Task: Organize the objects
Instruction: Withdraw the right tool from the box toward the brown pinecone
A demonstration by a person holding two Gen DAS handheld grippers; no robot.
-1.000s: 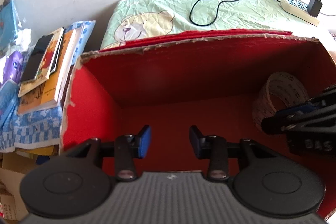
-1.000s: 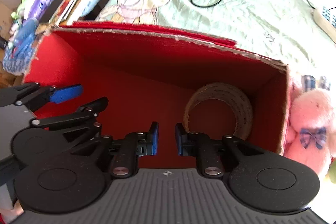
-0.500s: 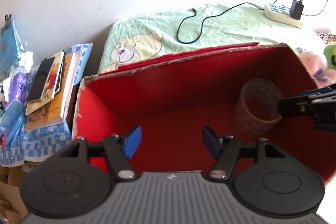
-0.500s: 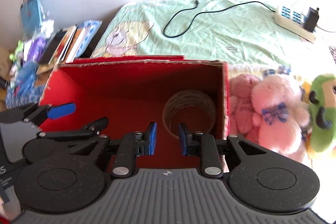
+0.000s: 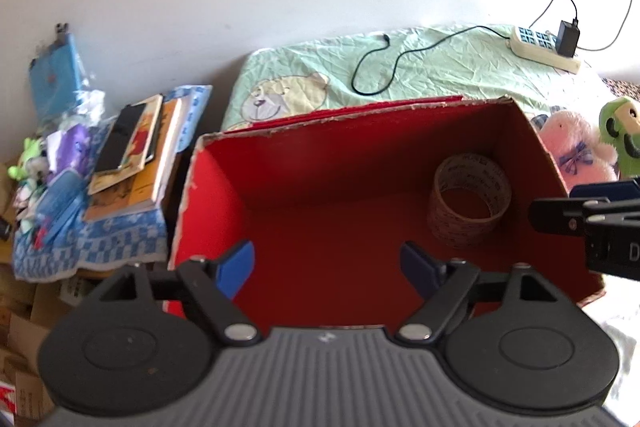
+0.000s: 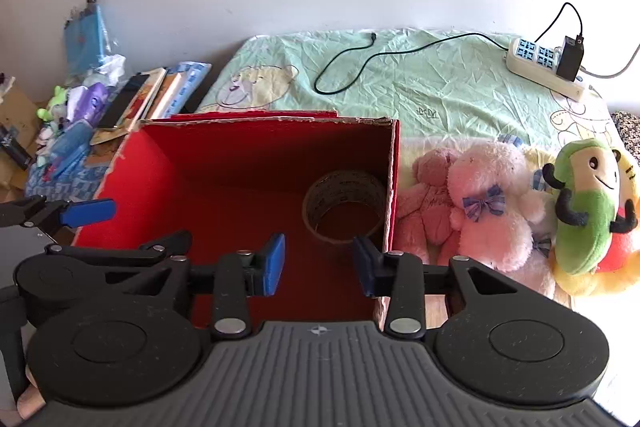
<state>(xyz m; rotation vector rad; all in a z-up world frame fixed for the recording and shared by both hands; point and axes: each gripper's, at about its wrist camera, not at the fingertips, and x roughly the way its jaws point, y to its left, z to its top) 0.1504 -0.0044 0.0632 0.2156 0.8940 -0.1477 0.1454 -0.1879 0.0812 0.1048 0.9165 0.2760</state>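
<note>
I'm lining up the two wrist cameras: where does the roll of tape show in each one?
Left wrist view: the roll of tape stands at centre right, in the red box's far right corner.
Right wrist view: the roll of tape sits just right of centre, against the box's right wall.
Shared landmark: the white power strip on the green sheet, upper right in both.
</note>
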